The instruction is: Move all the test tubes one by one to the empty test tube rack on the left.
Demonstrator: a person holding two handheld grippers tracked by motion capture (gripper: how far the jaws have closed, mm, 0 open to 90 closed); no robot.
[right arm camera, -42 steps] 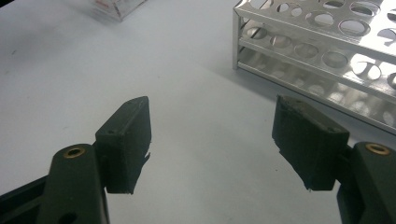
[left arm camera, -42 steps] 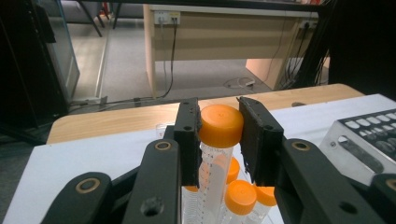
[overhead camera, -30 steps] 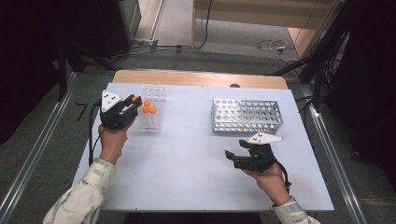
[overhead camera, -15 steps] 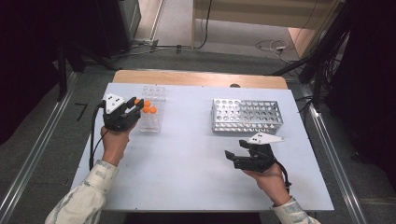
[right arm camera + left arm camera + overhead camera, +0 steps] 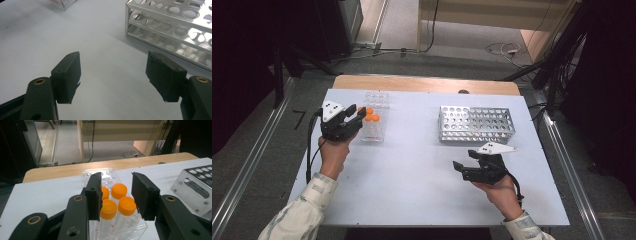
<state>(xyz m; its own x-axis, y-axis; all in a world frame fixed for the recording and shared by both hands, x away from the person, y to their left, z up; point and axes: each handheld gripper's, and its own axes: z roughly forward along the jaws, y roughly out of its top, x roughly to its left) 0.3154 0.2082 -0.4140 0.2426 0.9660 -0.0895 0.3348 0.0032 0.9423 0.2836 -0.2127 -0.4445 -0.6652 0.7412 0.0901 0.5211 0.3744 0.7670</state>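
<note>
A clear plastic rack (image 5: 374,125) at the table's left holds several orange-capped tubes (image 5: 369,114). My left gripper (image 5: 356,115) sits at the rack's left side, pointing at the tubes. In the left gripper view its jaws (image 5: 116,188) have just been opening. The orange caps (image 5: 127,205) show through the gap, and the pads (image 5: 145,195) press on none of them. My right gripper (image 5: 464,166) stands open, low over bare table in front of a perforated metal rack (image 5: 477,124). Nothing is between its jaws (image 5: 113,72).
The metal rack (image 5: 175,22) has rows of empty holes and stands right of centre. A white sheet (image 5: 412,170) covers the table, with a wooden strip (image 5: 427,84) along its far edge. Floor rails and cables lie beyond.
The left gripper's jaws have parted a little beside the clear rack. Both hands stay where they were.
</note>
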